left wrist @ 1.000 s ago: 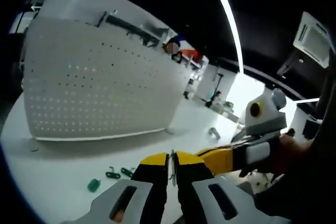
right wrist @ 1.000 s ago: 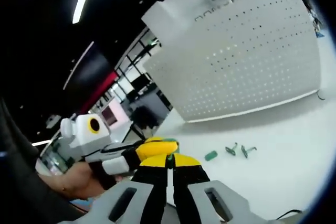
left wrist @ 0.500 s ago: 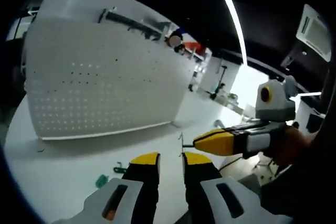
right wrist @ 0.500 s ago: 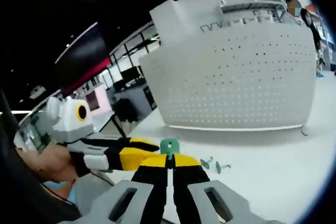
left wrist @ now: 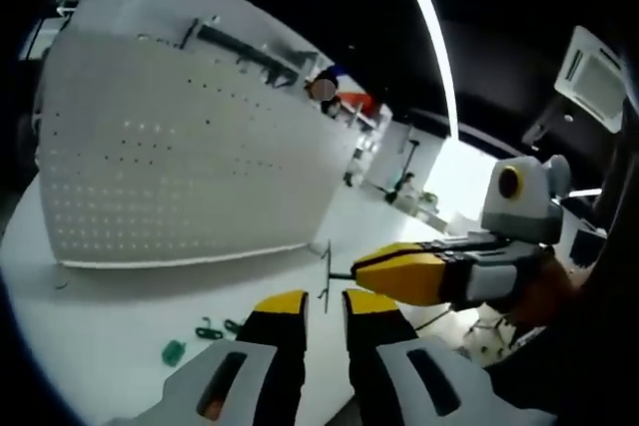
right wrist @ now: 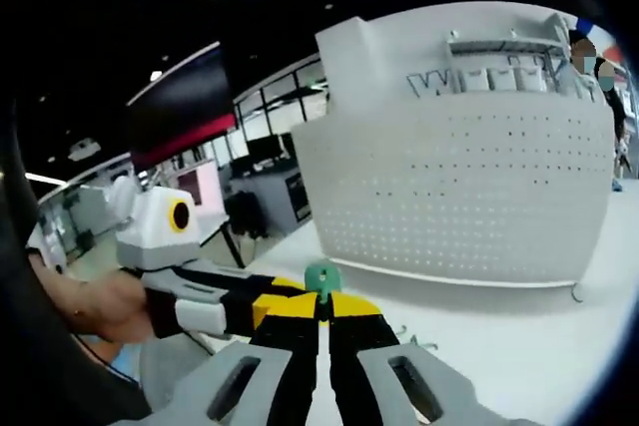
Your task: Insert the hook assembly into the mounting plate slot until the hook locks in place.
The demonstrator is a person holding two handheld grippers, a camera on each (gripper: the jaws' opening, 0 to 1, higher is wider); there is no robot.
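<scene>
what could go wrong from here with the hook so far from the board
1. The right gripper pinches the green hook piece only at its base, so it may twist or slip on the way to the pegboard.
2. The left gripper stands open, with the hook's thin wire above its tips; it could snag it.
3. Loose green parts on the white table could get knocked.

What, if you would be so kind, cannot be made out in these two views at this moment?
- Hook assembly, right gripper view: only its green top clears the shut right gripper.
- Metal hook, left gripper view: too thin to read its shape.
- Green pieces on the table, left gripper view: too small to identify.
</scene>
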